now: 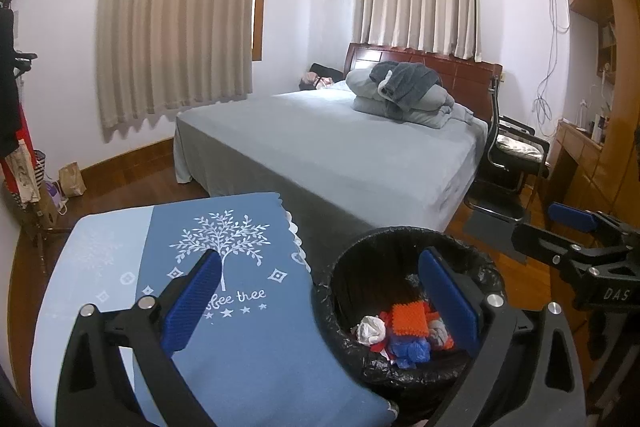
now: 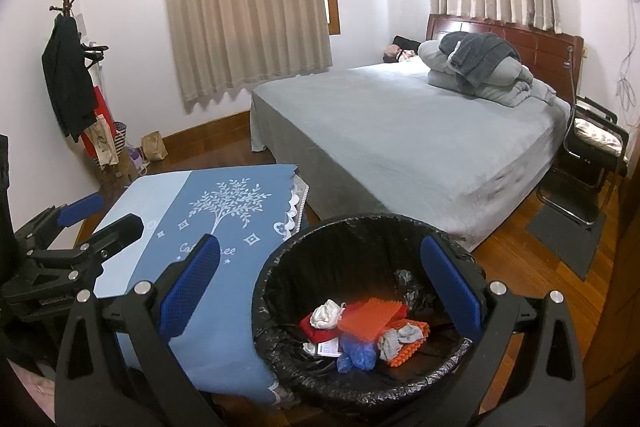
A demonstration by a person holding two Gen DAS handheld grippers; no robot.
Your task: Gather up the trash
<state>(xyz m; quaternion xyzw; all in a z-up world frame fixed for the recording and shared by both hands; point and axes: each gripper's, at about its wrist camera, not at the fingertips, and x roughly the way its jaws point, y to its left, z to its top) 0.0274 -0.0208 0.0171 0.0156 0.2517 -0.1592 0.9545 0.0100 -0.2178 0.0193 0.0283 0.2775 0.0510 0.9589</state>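
Note:
A black bin (image 1: 404,247) lined with a black bag stands on the floor beside a small table; it also shows in the right wrist view (image 2: 360,231). Inside lie orange textured pieces (image 2: 370,315), crumpled white paper (image 2: 326,314), a blue wad (image 2: 356,353) and red scraps (image 1: 380,345). My left gripper (image 1: 320,303) is open and empty, above the table's right edge and the bin's left rim. My right gripper (image 2: 320,291) is open and empty, above the bin. Each gripper shows at the edge of the other's view.
The table is covered with a blue cloth (image 1: 224,291) printed with a white tree. A bed (image 2: 420,135) with folded bedding stands behind. A black chair (image 1: 516,155) and wooden cabinets are at the right. A coat rack (image 2: 70,67) and bags stand at the left wall.

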